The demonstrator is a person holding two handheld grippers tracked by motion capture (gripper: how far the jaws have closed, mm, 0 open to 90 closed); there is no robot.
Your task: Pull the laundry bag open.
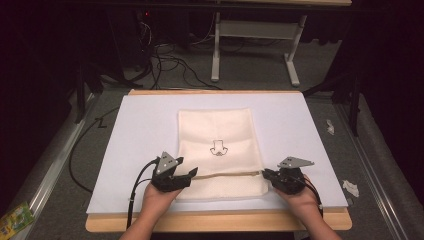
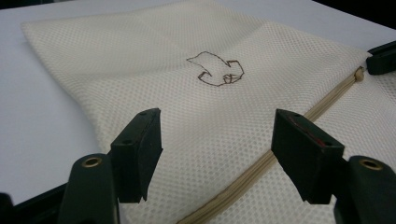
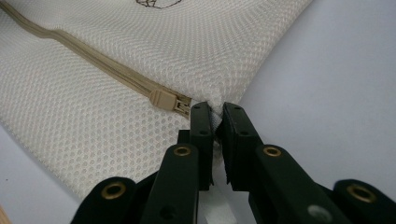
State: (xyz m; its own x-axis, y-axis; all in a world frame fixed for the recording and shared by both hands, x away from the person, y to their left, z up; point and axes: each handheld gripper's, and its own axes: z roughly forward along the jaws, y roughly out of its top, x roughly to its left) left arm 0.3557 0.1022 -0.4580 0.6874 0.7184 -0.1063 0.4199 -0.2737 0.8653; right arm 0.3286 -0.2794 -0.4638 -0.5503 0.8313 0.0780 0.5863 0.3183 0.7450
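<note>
Mesh laundry bag [image 1: 220, 150] lies flat on the white board [image 1: 135, 135], its long axis running from the near edge toward the far edge, and its zipper [image 1: 227, 174] crosses it sideways close to the near edge. In the high view the left gripper [image 1: 190, 175] sits at the bag's left edge and the right gripper [image 1: 266, 173] at its right edge, each at one end of that zipper line, both hands coming in from the near edge.

Seen from the left gripper view, the left jaws stand wide apart with nothing between the pads; the bag [image 2: 196, 107] spreads under and ahead of them, and the zipper [image 2: 280, 140] runs off diagonally toward the other gripper [image 2: 382, 58].

Looking along the right gripper [image 3: 215, 112] in its own view, the jaws are pinched narrow on the bag's edge fabric, just beside the zipper pull [image 3: 164, 100], which lies to the left of the jaws. I judge the open left gripper is the one free to reach the zipper next.
</note>
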